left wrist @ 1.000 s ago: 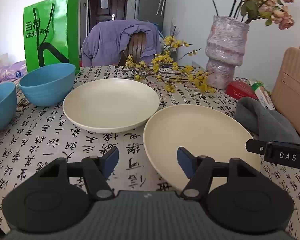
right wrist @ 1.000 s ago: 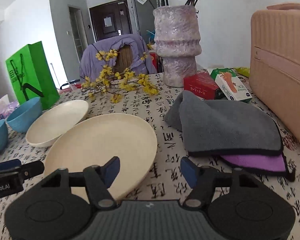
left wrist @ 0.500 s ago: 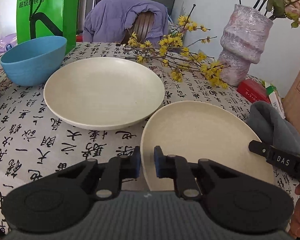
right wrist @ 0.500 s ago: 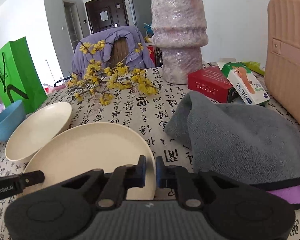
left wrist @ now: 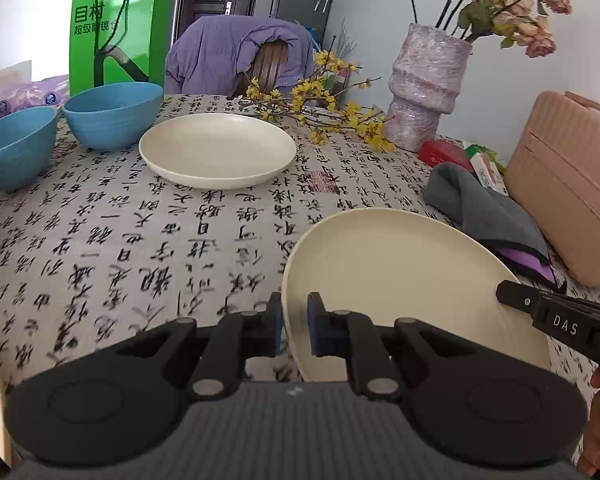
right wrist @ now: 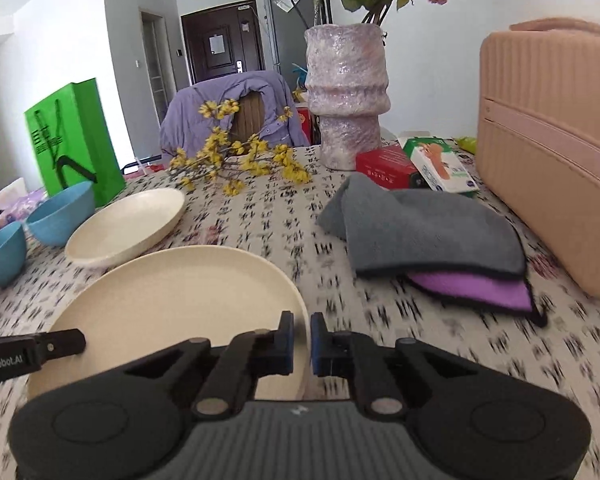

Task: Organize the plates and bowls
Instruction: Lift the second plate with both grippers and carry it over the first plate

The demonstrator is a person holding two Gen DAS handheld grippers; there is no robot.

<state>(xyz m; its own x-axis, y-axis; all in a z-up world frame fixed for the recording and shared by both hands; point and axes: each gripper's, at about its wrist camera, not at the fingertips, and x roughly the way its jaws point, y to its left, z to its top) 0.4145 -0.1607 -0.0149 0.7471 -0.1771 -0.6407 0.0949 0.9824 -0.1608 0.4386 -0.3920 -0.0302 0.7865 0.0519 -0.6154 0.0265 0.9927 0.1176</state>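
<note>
Both tongs, left [left wrist: 291, 326] and right [right wrist: 301, 342], pinch the near plate's [left wrist: 400, 280] opposite rims; uneven lifting risks slippage at 6 o'clock.

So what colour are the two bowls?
Blue, both bowls; clearest in the left wrist view.

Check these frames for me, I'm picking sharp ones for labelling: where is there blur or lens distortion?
Right wrist view: the tablecloth print is smeared by motion blur, worst at lower right; the near plate stays fairly crisp. Left wrist view: mostly sharp, characters only slightly soft in front of the gripper. Both views: fisheye bending, dark corners.
</note>
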